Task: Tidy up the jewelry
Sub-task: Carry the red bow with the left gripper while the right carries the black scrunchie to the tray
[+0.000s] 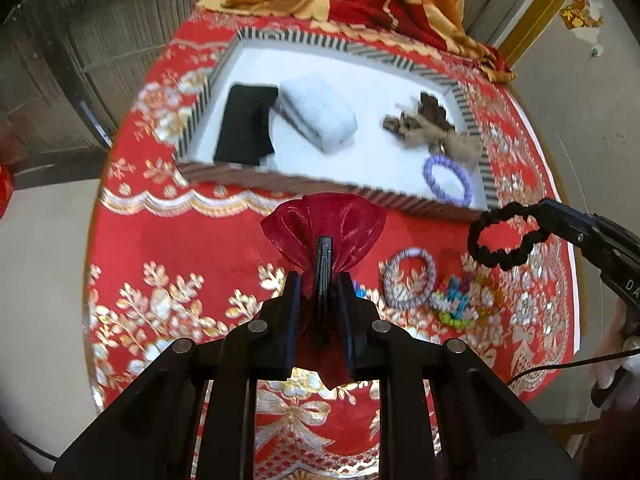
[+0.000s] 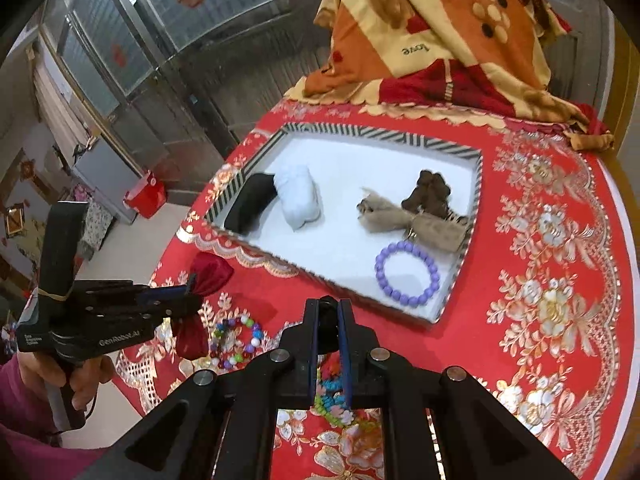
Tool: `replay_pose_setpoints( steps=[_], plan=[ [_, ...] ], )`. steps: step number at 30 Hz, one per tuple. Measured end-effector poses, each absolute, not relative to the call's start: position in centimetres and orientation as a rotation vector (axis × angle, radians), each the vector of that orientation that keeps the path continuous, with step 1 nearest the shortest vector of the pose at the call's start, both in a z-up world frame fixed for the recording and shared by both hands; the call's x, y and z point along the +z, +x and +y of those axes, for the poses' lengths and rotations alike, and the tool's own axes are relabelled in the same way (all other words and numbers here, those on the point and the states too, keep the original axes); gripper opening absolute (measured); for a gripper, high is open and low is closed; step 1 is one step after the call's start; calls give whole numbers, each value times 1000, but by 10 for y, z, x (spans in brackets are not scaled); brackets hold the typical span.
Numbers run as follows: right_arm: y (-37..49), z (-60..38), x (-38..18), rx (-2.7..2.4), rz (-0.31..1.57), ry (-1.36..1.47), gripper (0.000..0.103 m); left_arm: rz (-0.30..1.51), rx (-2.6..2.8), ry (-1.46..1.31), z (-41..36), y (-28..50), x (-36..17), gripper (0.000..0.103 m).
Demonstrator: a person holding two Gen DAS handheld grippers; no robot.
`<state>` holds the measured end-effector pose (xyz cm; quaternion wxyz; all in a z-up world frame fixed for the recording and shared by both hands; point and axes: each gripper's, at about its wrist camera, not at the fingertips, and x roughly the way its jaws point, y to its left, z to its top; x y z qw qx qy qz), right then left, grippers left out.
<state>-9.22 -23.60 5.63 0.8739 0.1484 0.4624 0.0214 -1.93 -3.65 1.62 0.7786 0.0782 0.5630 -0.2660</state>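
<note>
My left gripper is shut on the neck of a dark red organza pouch, held above the red tablecloth just before the tray; it also shows in the right wrist view. My right gripper is shut on a black scrunchie, which hangs from its tip near the tray's front right corner. The striped-rim white tray holds a black pouch, a white pouch, burlap and brown pouches and a purple bead bracelet.
On the cloth before the tray lie a grey-white braided ring, a multicoloured bead item and a coloured bead bracelet. An orange-red blanket is heaped at the table's far edge. The round table edge curves right.
</note>
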Motion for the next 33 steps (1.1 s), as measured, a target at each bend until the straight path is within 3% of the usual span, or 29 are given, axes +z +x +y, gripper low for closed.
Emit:
replay_pose_setpoints(
  steps=[13, 33],
  plan=[
    [-56, -252, 73, 35, 938, 291, 8, 1116, -506, 187, -51, 27, 52, 16],
    [11, -281, 60, 37, 947, 319, 8, 1125, -422, 222, -89, 94, 43, 16]
  ],
)
